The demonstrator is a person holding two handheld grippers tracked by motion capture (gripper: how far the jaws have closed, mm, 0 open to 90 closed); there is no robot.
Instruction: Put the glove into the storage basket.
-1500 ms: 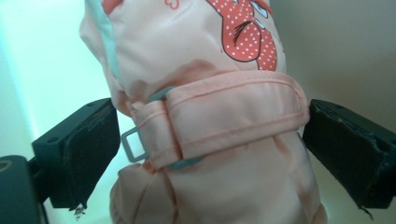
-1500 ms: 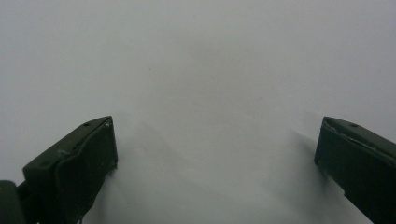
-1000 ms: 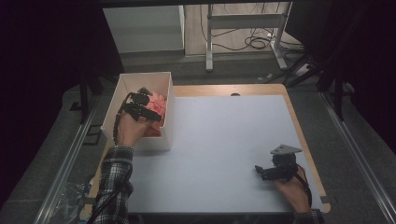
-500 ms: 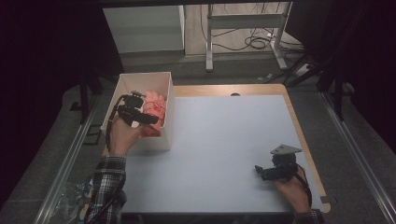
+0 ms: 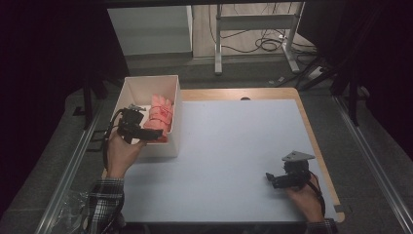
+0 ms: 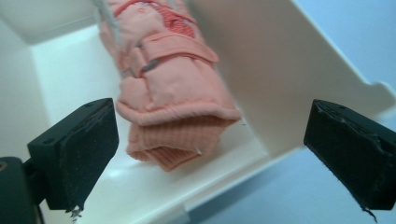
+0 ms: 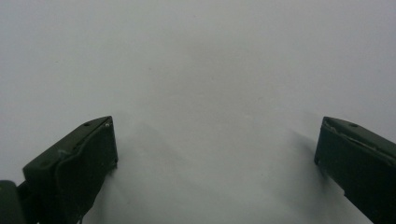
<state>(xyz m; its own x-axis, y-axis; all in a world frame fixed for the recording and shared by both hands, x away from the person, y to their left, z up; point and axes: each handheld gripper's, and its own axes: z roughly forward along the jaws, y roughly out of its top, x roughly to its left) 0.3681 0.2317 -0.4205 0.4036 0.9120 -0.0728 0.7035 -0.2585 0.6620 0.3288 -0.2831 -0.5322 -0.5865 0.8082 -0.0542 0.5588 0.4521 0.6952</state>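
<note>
Pale surface [image 5: 229, 146] — left tool [image 5: 155, 135] gapes wide over the white box [image 5: 146, 87] and its rolled pink garment [image 6: 173, 93]; right tool [image 5: 269, 179] wide too, low over bare tabletop.

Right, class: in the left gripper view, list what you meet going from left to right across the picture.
Left jaw → pink garment → box wall → right jaw. The gripper is open, and the rolled garment lies inside the box, ahead of the gap between the jaws.
</note>
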